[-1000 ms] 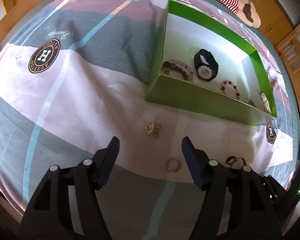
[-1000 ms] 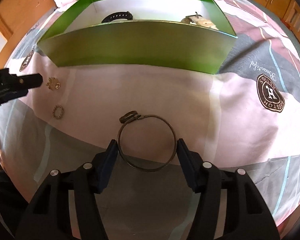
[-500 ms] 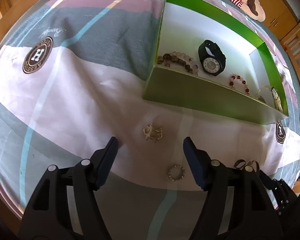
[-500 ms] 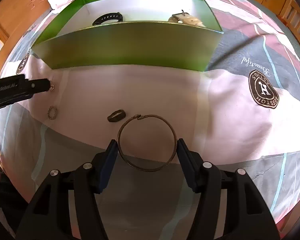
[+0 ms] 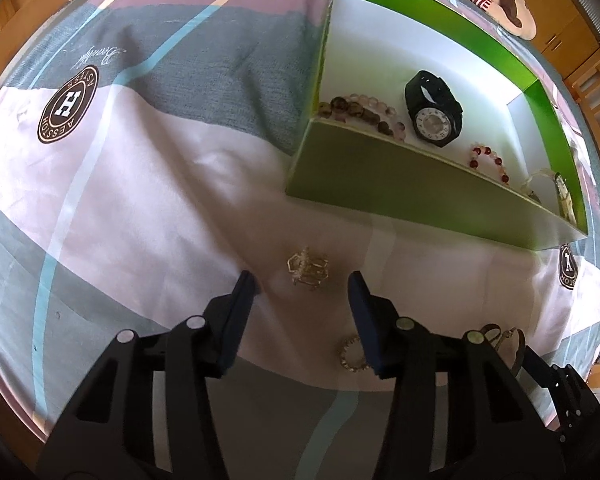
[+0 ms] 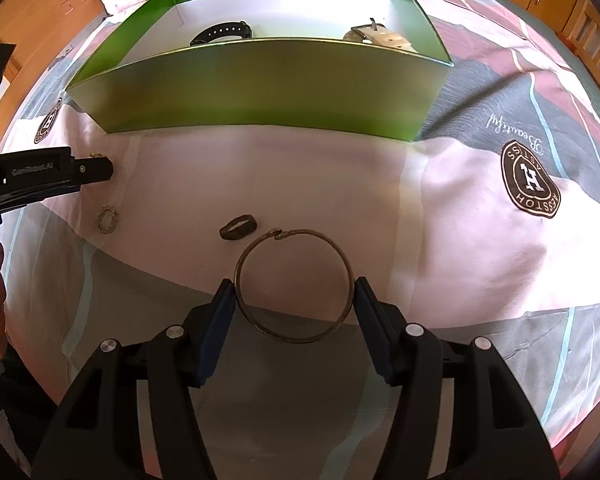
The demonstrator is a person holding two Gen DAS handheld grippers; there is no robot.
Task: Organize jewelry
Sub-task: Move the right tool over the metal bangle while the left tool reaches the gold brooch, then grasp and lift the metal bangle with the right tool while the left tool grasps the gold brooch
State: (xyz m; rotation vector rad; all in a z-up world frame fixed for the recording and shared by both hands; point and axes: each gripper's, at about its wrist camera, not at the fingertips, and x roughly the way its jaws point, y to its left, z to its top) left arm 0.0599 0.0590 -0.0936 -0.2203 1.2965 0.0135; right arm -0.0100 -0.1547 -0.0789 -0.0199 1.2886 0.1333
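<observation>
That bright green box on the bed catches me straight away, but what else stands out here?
The green box lies open on the patterned bedspread, with a black watch and bead bracelets inside. In front of it the right gripper clasps a thin metal bangle by its sides. The left gripper, whose jaws have just been closing, straddles a small silver trinket without pressing on it.

A thin bangle lies flat at lower centre. A dark ring sits just upper left. The green box fills the top.
</observation>
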